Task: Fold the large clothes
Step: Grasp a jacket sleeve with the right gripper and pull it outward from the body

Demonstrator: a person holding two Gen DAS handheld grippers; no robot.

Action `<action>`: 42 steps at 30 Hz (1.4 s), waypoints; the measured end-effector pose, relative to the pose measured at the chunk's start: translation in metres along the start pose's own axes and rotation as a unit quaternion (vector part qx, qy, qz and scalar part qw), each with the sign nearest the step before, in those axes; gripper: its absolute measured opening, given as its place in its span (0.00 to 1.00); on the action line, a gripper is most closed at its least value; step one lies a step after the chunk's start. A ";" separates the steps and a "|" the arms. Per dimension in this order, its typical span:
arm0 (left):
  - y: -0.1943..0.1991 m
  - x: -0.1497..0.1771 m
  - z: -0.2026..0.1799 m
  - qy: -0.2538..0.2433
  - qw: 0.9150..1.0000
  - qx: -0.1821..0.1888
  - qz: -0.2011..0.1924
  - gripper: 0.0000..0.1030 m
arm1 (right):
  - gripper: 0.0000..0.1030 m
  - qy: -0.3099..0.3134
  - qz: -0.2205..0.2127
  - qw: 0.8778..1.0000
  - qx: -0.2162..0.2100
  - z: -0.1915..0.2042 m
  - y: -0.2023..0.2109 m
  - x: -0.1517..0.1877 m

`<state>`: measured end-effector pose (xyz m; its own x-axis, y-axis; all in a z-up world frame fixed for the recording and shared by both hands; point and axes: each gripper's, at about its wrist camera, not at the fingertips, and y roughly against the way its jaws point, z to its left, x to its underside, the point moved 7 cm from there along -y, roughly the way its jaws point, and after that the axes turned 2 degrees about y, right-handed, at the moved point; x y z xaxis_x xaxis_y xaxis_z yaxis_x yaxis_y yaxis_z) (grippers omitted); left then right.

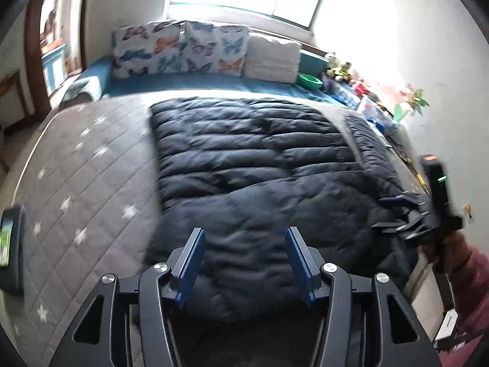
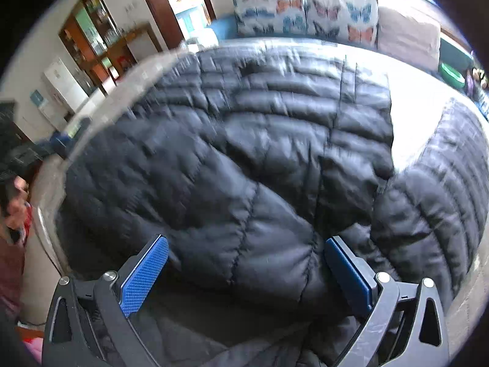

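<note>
A dark navy puffer jacket point(image 1: 259, 165) lies spread flat on a grey quilted bed cover point(image 1: 85, 165) with white stars. One sleeve point(image 1: 366, 140) angles out to its right. My left gripper point(image 1: 244, 244) hovers over the jacket's near edge, jaws apart with only fabric below them. At the jacket's right edge, a hand in a pink sleeve point(image 1: 470, 278) holds my right gripper point(image 1: 382, 214). In the right wrist view the right gripper point(image 2: 247, 263) stands wide open just over the jacket point(image 2: 229, 153), whose puffy fabric bulges between the blue pads point(image 2: 143, 275). The sleeve point(image 2: 440, 183) lies to the right.
Butterfly pillows point(image 1: 180, 49) and a folded white blanket point(image 1: 272, 58) line the bed's head under a bright window. A green bowl point(image 1: 310, 81) and toys point(image 1: 360, 91) crowd the wall side. A dark device point(image 1: 10, 244) lies at the bed's left edge. A person point(image 2: 12, 214) stands at the left.
</note>
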<state>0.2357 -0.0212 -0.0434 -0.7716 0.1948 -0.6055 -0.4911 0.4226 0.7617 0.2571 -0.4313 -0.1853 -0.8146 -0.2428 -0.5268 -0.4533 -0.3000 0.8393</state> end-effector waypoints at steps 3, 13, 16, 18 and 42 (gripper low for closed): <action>-0.009 -0.009 -0.025 -0.020 1.000 0.005 0.013 0.56 | 1.00 0.021 -0.014 1.000 0.001 0.004 0.013 -0.002; -0.051 -0.009 -0.057 -0.043 0.997 -0.005 0.059 0.58 | 1.00 -0.086 -0.105 0.990 0.034 -0.135 0.108 -0.022; -0.059 -0.007 -0.062 -0.048 0.997 -0.006 0.068 0.58 | 1.00 -0.146 -0.117 0.981 0.052 -0.204 0.117 -0.023; -0.064 -0.006 -0.065 -0.051 0.996 -0.012 0.071 0.58 | 1.00 -0.192 -0.130 0.971 0.049 -0.249 0.119 -0.024; -0.058 -0.010 -0.056 -0.037 0.996 -0.047 0.063 0.62 | 0.23 -0.359 -0.142 0.923 0.002 -0.386 0.054 -0.055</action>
<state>0.2494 -0.0971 -0.0692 -0.7991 0.3073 -0.5168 -0.4306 0.3075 0.8486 0.4175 -0.7902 -0.1628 -0.6925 0.5185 -0.5017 -0.6851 -0.2545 0.6826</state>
